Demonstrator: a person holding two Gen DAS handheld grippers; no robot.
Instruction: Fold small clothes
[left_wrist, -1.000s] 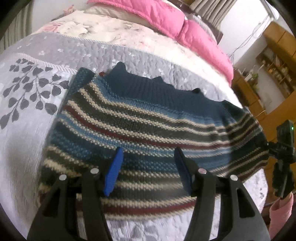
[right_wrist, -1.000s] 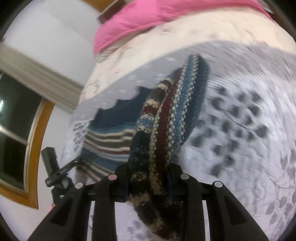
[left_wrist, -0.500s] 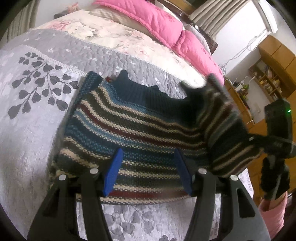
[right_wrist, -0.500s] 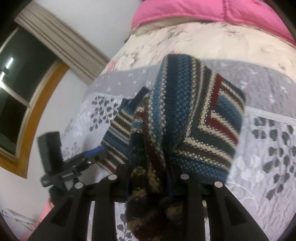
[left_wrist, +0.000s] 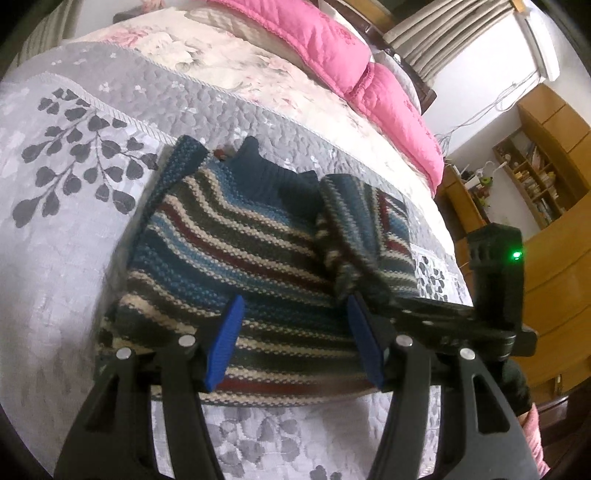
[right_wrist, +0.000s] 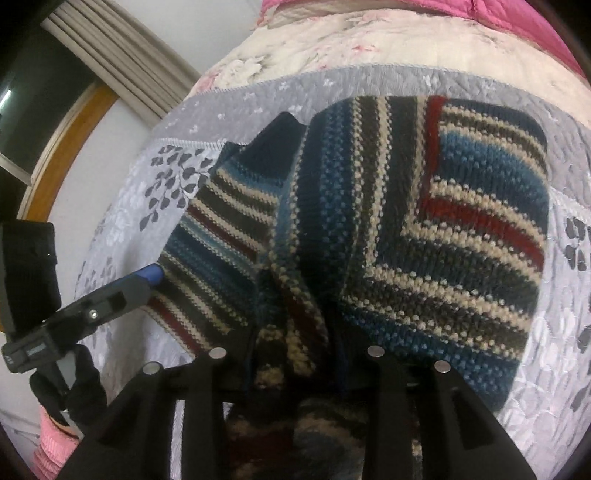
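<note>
Item: striped knit sweater (left_wrist: 236, 254), lying flat on the grey quilted bedspread (left_wrist: 70, 236) just ahead of my left gripper (left_wrist: 295, 332), whose jaws stand wide apart and empty over the hem. My right gripper (right_wrist: 295, 373) has its jaws pinched on a bunched sleeve or side panel (right_wrist: 424, 221), drawn in over the body toward the middle. Step in hand, as I judge it: laying that side across. To do it well I would keep the fold edge parallel to the stripes' ends, lower the flap flat before letting go, and use the left jaws to pin the hem against dragging. Containers: none visible near either jaws.
</note>
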